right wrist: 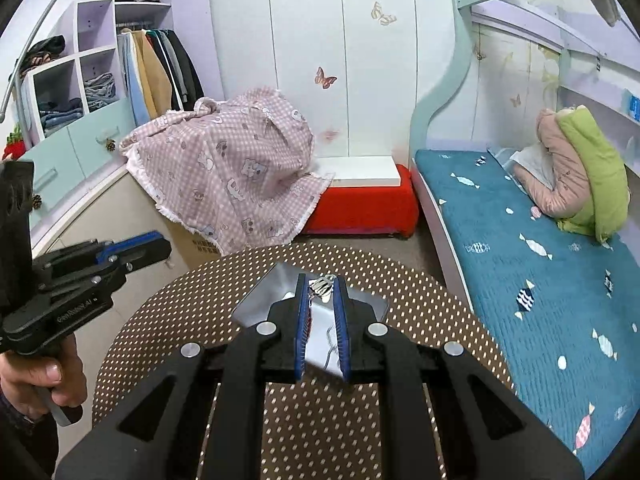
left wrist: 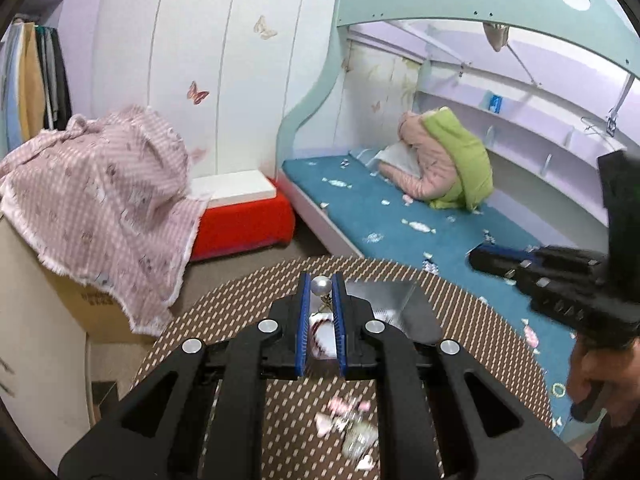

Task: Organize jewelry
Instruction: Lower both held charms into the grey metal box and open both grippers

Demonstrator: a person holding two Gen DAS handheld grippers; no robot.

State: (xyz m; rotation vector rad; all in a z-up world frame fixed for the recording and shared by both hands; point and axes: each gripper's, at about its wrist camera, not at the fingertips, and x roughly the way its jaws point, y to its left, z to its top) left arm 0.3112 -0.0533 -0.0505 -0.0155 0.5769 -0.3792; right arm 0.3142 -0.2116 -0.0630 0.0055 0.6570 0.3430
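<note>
My left gripper [left wrist: 321, 286] is shut on a pearl earring [left wrist: 322, 285], the pearl pinched between the blue fingertips with a small chain hanging below. It hovers over a silver tray [left wrist: 394, 300] on the round dotted table [left wrist: 240, 304]. A dark red bracelet [left wrist: 320, 334] lies in the tray under the jaws. My right gripper [right wrist: 321, 286] is shut on a silver leaf-shaped piece of jewelry [right wrist: 322, 285] above the same tray [right wrist: 268, 292]. A thin silver chain [right wrist: 331, 342] lies in the tray. The left gripper also shows in the right wrist view [right wrist: 160, 246].
Pink and silver hair clips [left wrist: 348, 428] lie blurred on the near table. A pink checked cloth [right wrist: 224, 176] covers a cardboard box behind the table. A red and white bench [right wrist: 360, 196] and a bed with a blue mattress [right wrist: 520, 240] stand beyond.
</note>
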